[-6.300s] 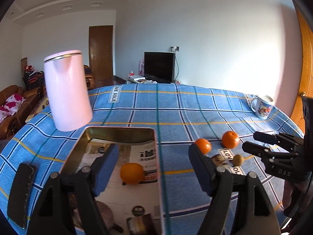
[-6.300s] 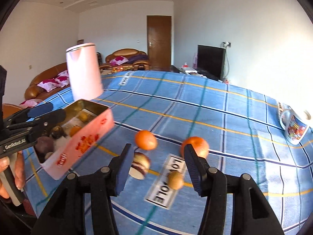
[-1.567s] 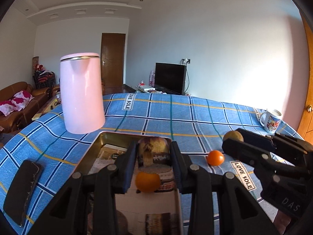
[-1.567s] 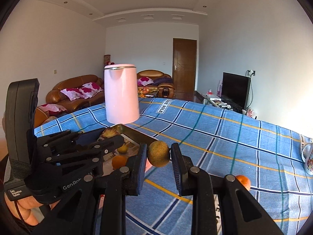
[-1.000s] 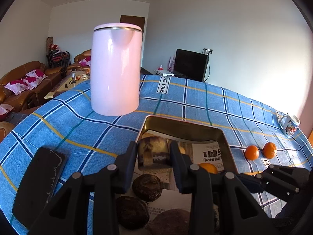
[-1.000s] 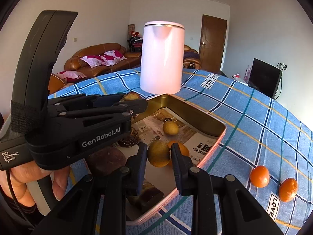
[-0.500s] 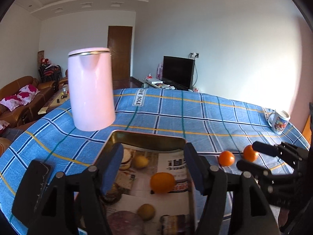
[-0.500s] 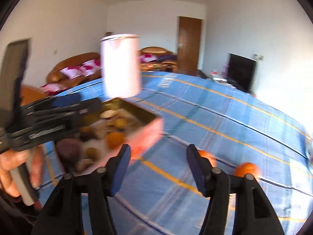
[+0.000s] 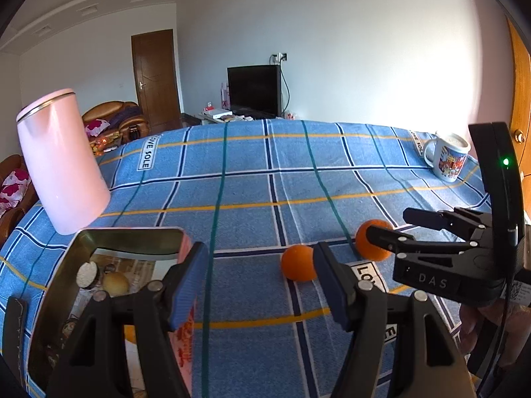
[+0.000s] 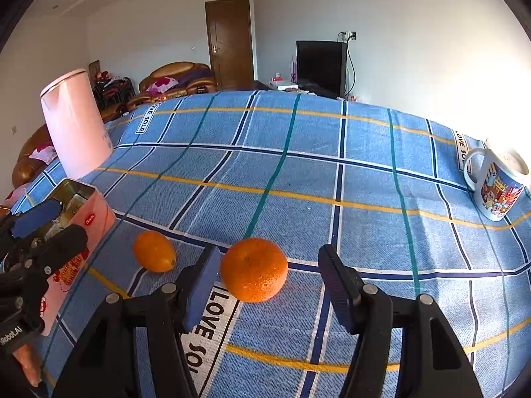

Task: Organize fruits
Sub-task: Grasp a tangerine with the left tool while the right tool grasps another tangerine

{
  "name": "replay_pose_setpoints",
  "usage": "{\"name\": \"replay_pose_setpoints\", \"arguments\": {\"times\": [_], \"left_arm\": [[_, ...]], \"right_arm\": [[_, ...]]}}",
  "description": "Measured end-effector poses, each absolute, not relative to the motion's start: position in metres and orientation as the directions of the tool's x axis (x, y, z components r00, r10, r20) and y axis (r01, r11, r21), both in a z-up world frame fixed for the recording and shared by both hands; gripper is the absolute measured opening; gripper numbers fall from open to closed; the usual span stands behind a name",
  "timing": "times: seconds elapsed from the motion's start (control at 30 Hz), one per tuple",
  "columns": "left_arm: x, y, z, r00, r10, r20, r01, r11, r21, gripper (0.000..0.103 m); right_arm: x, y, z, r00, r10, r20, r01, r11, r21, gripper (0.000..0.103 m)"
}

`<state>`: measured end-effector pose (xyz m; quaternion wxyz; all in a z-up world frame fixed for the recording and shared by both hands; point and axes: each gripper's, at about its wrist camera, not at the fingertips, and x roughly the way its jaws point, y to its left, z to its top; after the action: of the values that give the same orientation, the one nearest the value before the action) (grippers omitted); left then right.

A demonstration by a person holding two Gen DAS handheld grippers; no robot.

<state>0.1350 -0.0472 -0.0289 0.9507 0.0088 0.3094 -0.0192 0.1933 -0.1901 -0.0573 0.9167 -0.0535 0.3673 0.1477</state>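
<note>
Two oranges lie on the blue plaid cloth. The bigger orange (image 10: pixel 254 269) sits between the fingers of my right gripper (image 10: pixel 269 283), which is open and empty; it also shows in the left wrist view (image 9: pixel 373 243) behind that gripper (image 9: pixel 395 229). The smaller orange (image 10: pixel 154 251) lies to its left, also seen in the left wrist view (image 9: pixel 297 262). My left gripper (image 9: pixel 260 282) is open and empty, beside the pink tin (image 9: pixel 181 248), which holds several fruits, among them a yellowish one (image 9: pixel 115 283). The tin's wall shows in the right wrist view (image 10: pixel 96 224).
A tall pink kettle (image 9: pixel 61 165) stands behind the tin. A printed mug (image 10: pixel 497 187) stands at the table's right edge. A dark phone (image 9: pixel 13 328) lies left of the tin. Sofas, a door and a TV are beyond the table.
Both grippers dropped their fruit into the tin and opened. The right gripper has swung right and down to the bigger orange; the left has shifted right off the tin.
</note>
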Motion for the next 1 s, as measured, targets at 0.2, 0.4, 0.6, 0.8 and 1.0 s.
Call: {"name": "replay_pose_setpoints", "arguments": {"times": [0.2, 0.4, 0.6, 0.8, 1.0], "left_arm": [[0.147, -0.056, -0.043, 0.775, -0.036, -0.631, 0.052, 0.999, 0.008, 0.068], [0.151, -0.061, -0.047, 0.763, -0.036, -0.645, 0.059, 0.998, 0.014, 0.068], [0.159, -0.071, -0.051, 0.743, -0.046, -0.668, 0.085, 0.996, 0.026, 0.068], [0.171, -0.080, -0.059, 0.699, -0.075, -0.711, 0.119, 0.993, 0.012, 0.067], [0.190, -0.077, -0.073, 0.622, -0.129, -0.773, 0.125, 0.990, -0.065, 0.045]], "right_arm": [[0.203, -0.190, -0.071, 0.633, 0.273, -0.725, -0.330, 0.942, 0.067, 0.063], [0.206, -0.190, -0.078, 0.584, 0.303, -0.753, -0.353, 0.930, 0.100, 0.049], [0.200, -0.204, -0.070, 0.634, 0.310, -0.709, -0.313, 0.941, 0.132, 0.049], [0.197, -0.214, -0.065, 0.665, 0.307, -0.680, -0.281, 0.947, 0.152, 0.049], [0.193, -0.213, -0.061, 0.680, 0.310, -0.664, -0.291, 0.946, 0.143, 0.049]]}}
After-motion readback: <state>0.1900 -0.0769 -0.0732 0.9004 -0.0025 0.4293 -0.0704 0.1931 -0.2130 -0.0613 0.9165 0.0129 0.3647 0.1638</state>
